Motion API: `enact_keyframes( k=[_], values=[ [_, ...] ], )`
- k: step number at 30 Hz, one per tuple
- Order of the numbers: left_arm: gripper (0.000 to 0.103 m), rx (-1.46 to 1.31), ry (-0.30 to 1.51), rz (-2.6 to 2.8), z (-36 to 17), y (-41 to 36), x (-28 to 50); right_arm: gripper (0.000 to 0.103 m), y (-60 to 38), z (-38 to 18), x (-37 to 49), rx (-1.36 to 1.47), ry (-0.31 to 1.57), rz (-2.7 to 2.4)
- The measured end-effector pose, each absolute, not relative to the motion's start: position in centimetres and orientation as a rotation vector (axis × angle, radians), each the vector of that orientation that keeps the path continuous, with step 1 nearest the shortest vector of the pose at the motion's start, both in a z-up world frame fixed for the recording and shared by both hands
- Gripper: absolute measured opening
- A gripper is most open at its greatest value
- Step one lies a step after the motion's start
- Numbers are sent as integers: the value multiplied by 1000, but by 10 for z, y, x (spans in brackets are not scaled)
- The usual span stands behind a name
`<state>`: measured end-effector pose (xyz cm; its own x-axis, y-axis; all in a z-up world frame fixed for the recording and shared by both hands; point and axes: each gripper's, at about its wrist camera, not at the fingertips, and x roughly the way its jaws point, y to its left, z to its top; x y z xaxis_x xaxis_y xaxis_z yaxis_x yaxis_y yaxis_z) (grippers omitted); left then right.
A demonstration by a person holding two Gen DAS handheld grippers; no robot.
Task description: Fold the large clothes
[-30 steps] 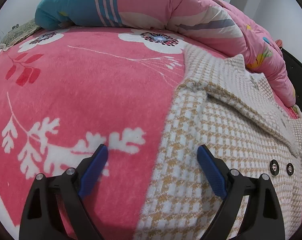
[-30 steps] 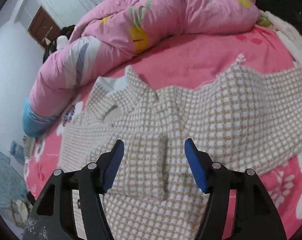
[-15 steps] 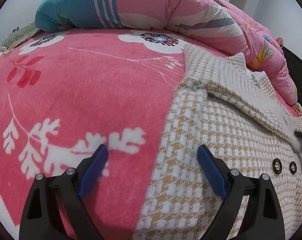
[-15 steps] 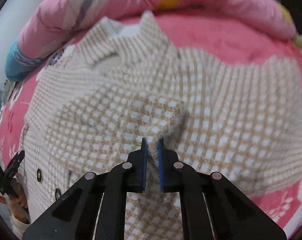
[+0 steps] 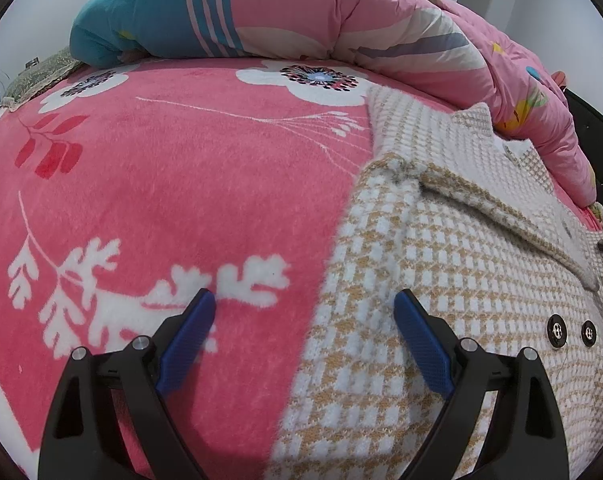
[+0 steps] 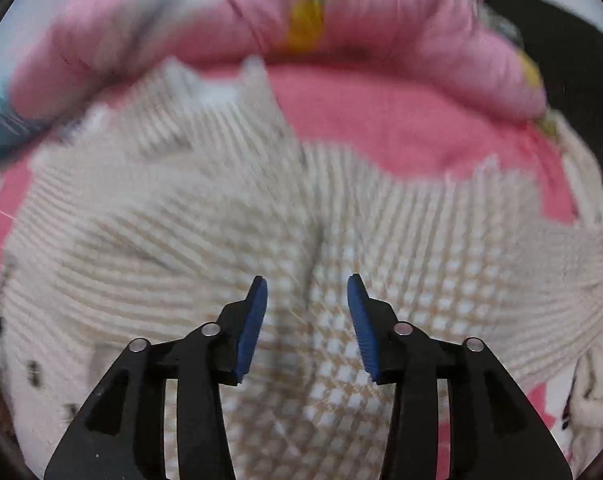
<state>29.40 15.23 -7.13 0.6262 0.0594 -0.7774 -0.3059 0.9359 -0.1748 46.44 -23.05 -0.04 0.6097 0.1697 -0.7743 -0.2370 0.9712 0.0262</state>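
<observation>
Pink fleece blanket (image 5: pixel 205 184) with white flowers and leaves covers the bed, and on it lies the checked coat (image 5: pixel 441 280), tan and cream, spread flat. Its collar points toward the far edge of the bed, where a rolled pink duvet (image 5: pixel 381 20) with one teal end runs along the edge. Two dark buttons (image 5: pixel 556 331) sit side by side on the coat's front.

My left gripper (image 5: pixel 304 300) hangs wide over the coat's side edge: one blue pad is over the bare blanket, the other over the checked cloth, and neither grips anything.

My right gripper (image 6: pixel 307 286) is over the middle of the coat, with a raised crease of the fabric running up just beyond the gap between the pads. Its jaws have just been opening, and they stand about half apart. The right wrist view is smeared with motion blur, so I can't be sure, but the cloth seems to lie below the pads and not pinched between them. Beyond the coat in that view the pink blanket shows again, and a sleeve (image 6: pixel 541 248) stretches off toward the right-hand edge of the bed.
</observation>
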Motion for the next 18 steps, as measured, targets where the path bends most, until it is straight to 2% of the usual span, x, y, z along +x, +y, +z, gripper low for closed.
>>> enact_keyframes(
  k=[2,4,6,7,12,15,18],
  values=[
    [89,-303,873,214,-71,153,294,55,-220,3,458,-66,858,311],
    [89,-307,872,212,-72,153,294,60,-203,-22,464,-63,947,359],
    [89,-303,874,213,-72,152,294,61,-193,-70,473,-100,1119,330],
    [89,-303,875,212,-72,153,294,61,-194,-72,469,-93,1091,323],
    [89,-318,880,197,-68,154,292,64,-222,-27,400,27,1062,345],
    [89,-329,874,191,-60,157,286,79,-251,-10,354,38,1020,332],
    [89,-326,862,192,-48,157,279,82,-300,-19,313,142,1053,338]
  ],
)
